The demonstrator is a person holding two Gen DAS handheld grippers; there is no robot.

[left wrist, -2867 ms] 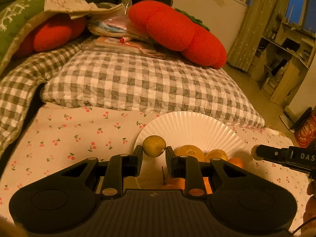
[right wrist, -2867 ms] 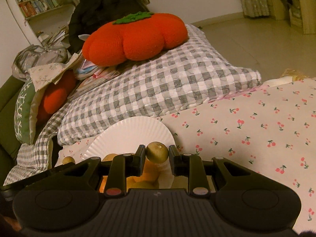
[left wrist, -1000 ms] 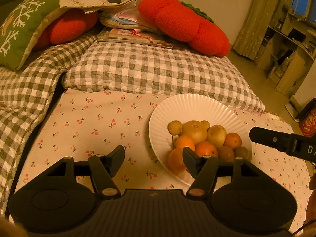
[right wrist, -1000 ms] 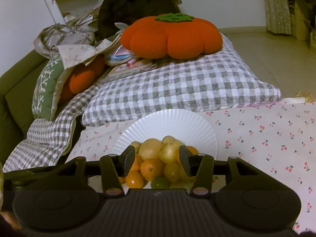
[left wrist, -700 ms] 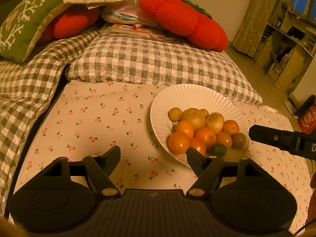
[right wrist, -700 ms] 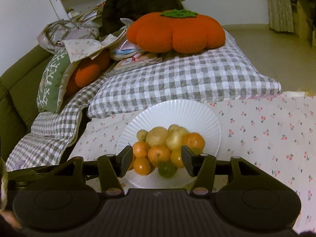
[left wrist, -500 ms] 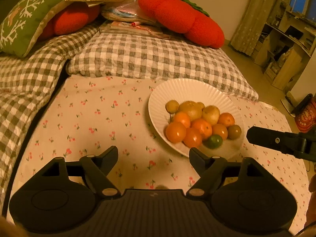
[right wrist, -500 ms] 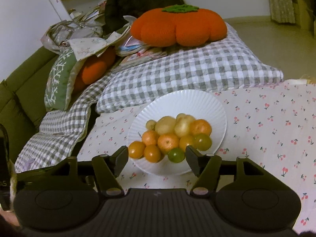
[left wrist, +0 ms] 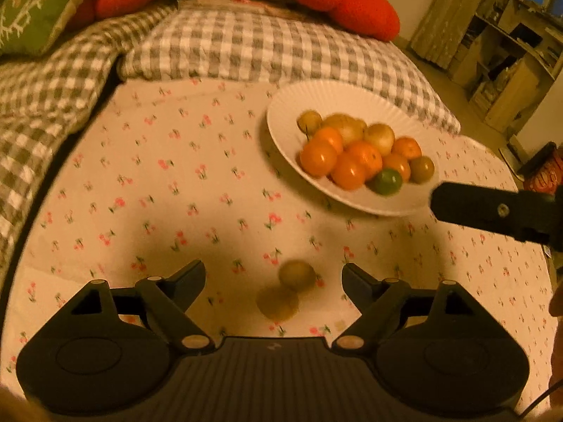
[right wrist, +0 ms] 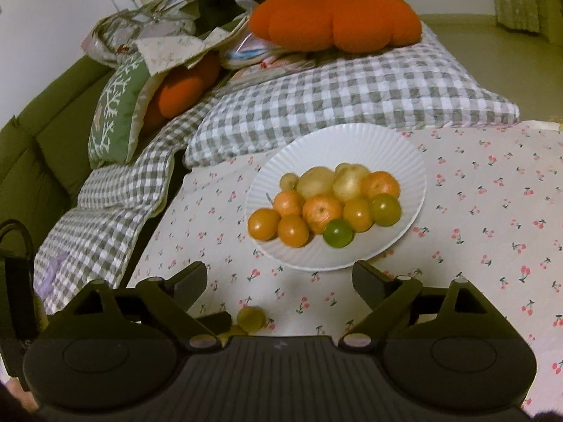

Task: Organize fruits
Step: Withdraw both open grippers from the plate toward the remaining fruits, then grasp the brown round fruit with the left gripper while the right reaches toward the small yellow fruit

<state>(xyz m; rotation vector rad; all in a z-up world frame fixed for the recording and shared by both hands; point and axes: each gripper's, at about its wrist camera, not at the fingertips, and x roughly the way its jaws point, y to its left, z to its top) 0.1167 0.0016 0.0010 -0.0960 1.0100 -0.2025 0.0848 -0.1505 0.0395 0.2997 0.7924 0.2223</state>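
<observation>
A white ribbed plate [left wrist: 352, 96] [right wrist: 337, 139] on the cherry-print cloth holds a pile of oranges [right wrist: 322, 212], pale yellow fruits [right wrist: 348, 181] and a green one [right wrist: 337, 234]. Two small yellow-green fruits [left wrist: 297, 276] [right wrist: 250, 319] lie loose on the cloth, near me and left of the plate. My left gripper [left wrist: 272, 279] hangs over them with jaws opening; they sit between its fingers untouched. My right gripper [right wrist: 279, 274] is short of the plate's near rim, jaws opening with nothing between them. One of its fingers [left wrist: 485, 211] shows in the left wrist view.
Behind the cloth [right wrist: 475, 211] lie a grey checked cushion [right wrist: 352, 98], an orange pumpkin pillow [right wrist: 334, 17], a green pillow [right wrist: 116, 112] and stacked papers. A green sofa [right wrist: 42, 133] runs along the left. Shelves [left wrist: 510, 52] stand at the right.
Both grippers have drawn back from the plate and spread their jaws wider. The two small loose fruits on the cloth have come into view under the left gripper.
</observation>
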